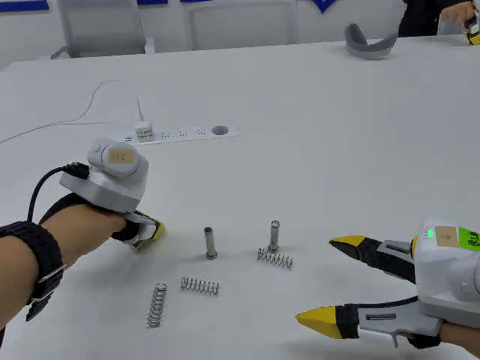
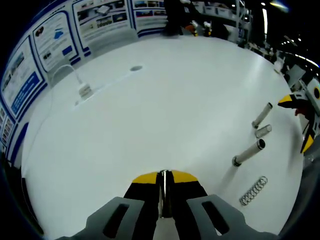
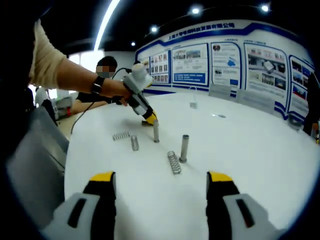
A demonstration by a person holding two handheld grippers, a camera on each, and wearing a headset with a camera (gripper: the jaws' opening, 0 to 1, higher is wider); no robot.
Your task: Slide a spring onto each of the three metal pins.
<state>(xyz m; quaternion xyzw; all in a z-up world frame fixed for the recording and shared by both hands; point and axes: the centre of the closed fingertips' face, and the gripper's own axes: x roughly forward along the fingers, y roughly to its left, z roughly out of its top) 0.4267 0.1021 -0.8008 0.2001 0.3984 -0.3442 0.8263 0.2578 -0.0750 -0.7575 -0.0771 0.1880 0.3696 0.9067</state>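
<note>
I'm clamping the left gripper (image 1: pixel 147 231) low at the table (image 1: pixel 337 150). Its jaws are meeting on a thin metal rod, which I'm taking for the third pin (image 2: pixel 163 194), off to the left of the other two. The right gripper (image 1: pixel 315 279) is hovering well to the right of the work, jaws wide apart, nothing between them.

The left pin (image 1: pixel 211 244) and right pin (image 1: pixel 274 236) are standing upright and bare. All three springs are lying flat: the right spring (image 1: pixel 275 259) just beside the right pin's foot, the middle spring (image 1: pixel 199 286) in front of the left pin, and the left spring (image 1: pixel 157 304) nearest me.

So I'm judging that no spring is on yet, and that I'm standing the last pin before any threading begins. Next I'm wanting the right gripper to close lightly across a spring's coils, tip it upright and line its bore over a pin top. The right spring looks the nearest pick. Too hard a squeeze could make it jump, and a careless brush could topple a pin.

Room is looking generous — bare table all round, the power strip (image 1: pixel 180 135) and its cable well behind, and no table edge near the pins. The one tight spot is the right spring lying so close to its pin, so I'm thinking of coming in from the front right.
</note>
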